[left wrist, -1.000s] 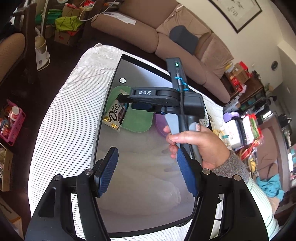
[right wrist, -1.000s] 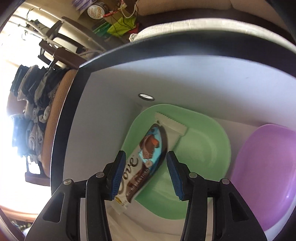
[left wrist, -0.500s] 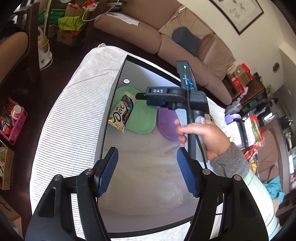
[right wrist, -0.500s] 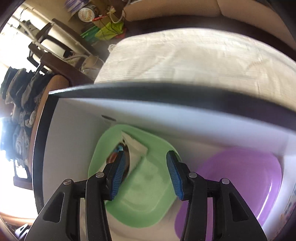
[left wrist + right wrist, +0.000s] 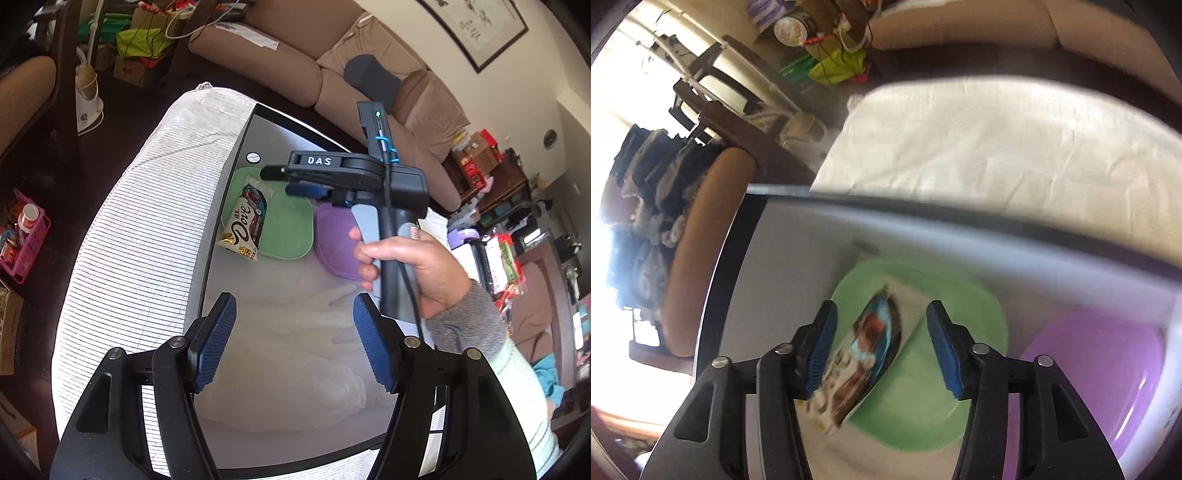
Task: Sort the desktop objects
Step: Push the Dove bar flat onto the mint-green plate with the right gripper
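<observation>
A Dove chocolate packet (image 5: 245, 225) lies across the left rim of a green plate (image 5: 288, 229), one end hanging over onto the table. A purple plate (image 5: 336, 240) sits just right of it. My right gripper (image 5: 286, 181), held by a hand (image 5: 406, 266), hovers above the green plate. Its jaws are opening and touch nothing. In the right wrist view the packet (image 5: 864, 350) shows between the fingers of the right gripper (image 5: 881, 308), below them on the green plate (image 5: 923, 398), with the purple plate (image 5: 1108, 369) at right. My left gripper (image 5: 295, 302) stands open and empty over the near table.
A crumpled clear plastic bag (image 5: 295, 387) lies on the grey tabletop under the left gripper. A striped white cloth (image 5: 147, 221) covers the table's left side. A small white disc (image 5: 253, 157) sits behind the green plate. A brown sofa (image 5: 295, 55) stands beyond.
The right gripper has drawn up and back from the Dove packet, and its jaws stand wider. The packet stays on the green plate. The left gripper has not moved.
</observation>
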`<state>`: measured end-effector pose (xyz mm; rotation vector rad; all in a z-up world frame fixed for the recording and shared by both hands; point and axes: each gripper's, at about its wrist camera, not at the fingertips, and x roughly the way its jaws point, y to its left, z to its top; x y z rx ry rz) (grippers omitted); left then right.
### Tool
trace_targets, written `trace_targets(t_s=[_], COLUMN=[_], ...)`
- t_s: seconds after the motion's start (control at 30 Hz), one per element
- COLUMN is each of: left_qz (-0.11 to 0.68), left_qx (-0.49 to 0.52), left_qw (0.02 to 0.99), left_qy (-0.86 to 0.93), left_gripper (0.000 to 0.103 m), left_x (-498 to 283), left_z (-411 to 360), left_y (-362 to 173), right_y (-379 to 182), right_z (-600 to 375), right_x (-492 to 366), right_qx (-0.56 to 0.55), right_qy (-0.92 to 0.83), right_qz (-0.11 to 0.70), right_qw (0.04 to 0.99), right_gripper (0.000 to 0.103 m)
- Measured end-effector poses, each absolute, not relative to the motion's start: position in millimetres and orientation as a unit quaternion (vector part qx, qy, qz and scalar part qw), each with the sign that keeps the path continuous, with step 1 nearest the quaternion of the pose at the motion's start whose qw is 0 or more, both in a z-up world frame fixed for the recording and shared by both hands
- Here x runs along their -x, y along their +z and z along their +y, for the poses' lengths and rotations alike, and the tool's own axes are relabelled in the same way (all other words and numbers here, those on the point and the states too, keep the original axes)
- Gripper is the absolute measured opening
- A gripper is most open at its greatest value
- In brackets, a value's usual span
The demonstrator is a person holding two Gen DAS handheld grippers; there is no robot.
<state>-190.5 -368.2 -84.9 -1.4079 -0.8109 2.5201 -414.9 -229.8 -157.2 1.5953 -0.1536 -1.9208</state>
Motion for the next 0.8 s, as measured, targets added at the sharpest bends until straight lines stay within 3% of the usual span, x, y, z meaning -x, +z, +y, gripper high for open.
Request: trace_targets(t_s=[0.27, 0.57, 0.8], left_qz=[-0.263, -0.259, -0.261], left_qx=[0.468, 0.470, 0.468], left_qw=[0.075, 0.081, 0.077], left_qy=[0.840, 0.840, 0.841], left_gripper=[0.063, 0.063, 0.063], left_x=[189.6, 194.0, 189.4], left_z=[-363.8, -356.3, -361.7], left_y=[-83.1, -83.5, -85.1], right_y=[-174.1, -169.3, -151.5], right_z=[-229.1, -270.5, -245.9], right_x=[422.0, 421.7, 399.6], right_qx=[-0.610, -0.572, -0.571], right_qy=[-0.739, -0.758, -0.759], right_qz=[-0.057, 0.015, -0.024], right_qw=[0.281, 0.314, 0.311], right_gripper=[0.055, 0.057, 0.057])
